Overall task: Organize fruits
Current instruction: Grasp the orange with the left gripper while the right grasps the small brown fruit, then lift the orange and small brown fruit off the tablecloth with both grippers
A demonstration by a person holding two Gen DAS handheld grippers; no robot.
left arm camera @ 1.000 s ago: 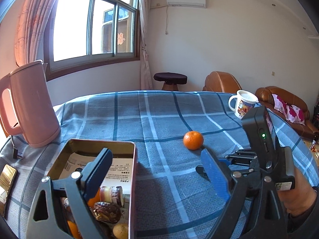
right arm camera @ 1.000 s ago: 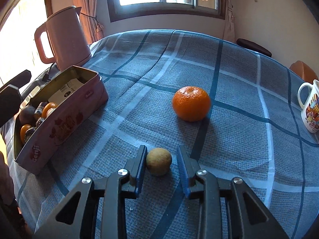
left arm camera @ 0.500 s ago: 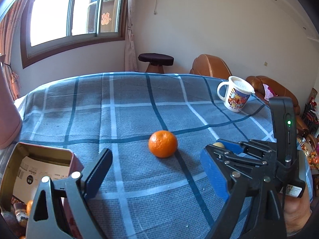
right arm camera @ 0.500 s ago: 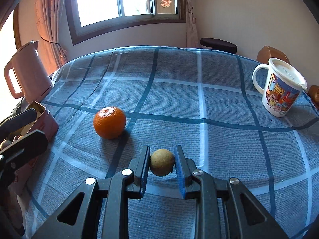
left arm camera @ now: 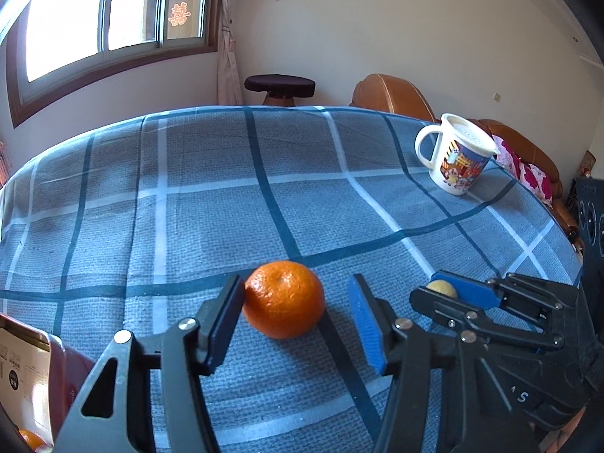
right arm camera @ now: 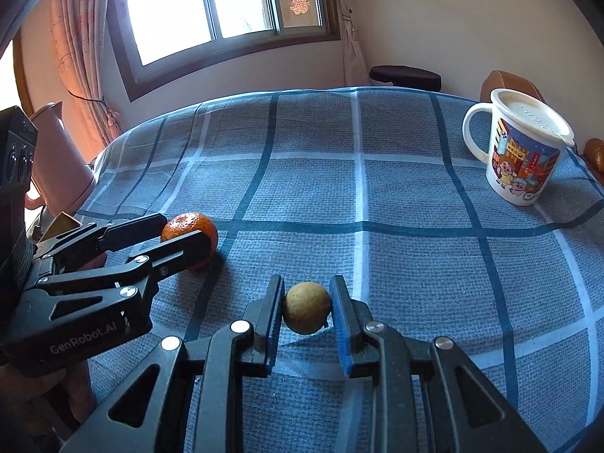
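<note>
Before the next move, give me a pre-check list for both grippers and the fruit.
1. Jaws of left gripper around tangerine: ok; they have just been closing.
2. Both pads on tangerine: not ok, the blue pad stands clear.
3. Grip of right gripper on small fruit: ok, shut on it.
4. Small fruit off the cloth: cannot tell.
5. Open tin: ok.
6. Clearance from mug: ok.

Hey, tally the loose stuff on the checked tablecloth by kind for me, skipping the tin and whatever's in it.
orange round mandarin: 1
small yellow-brown round fruit: 1
white cartoon-printed lidded mug: 1
pink plastic kettle: 1
Total: 4
</note>
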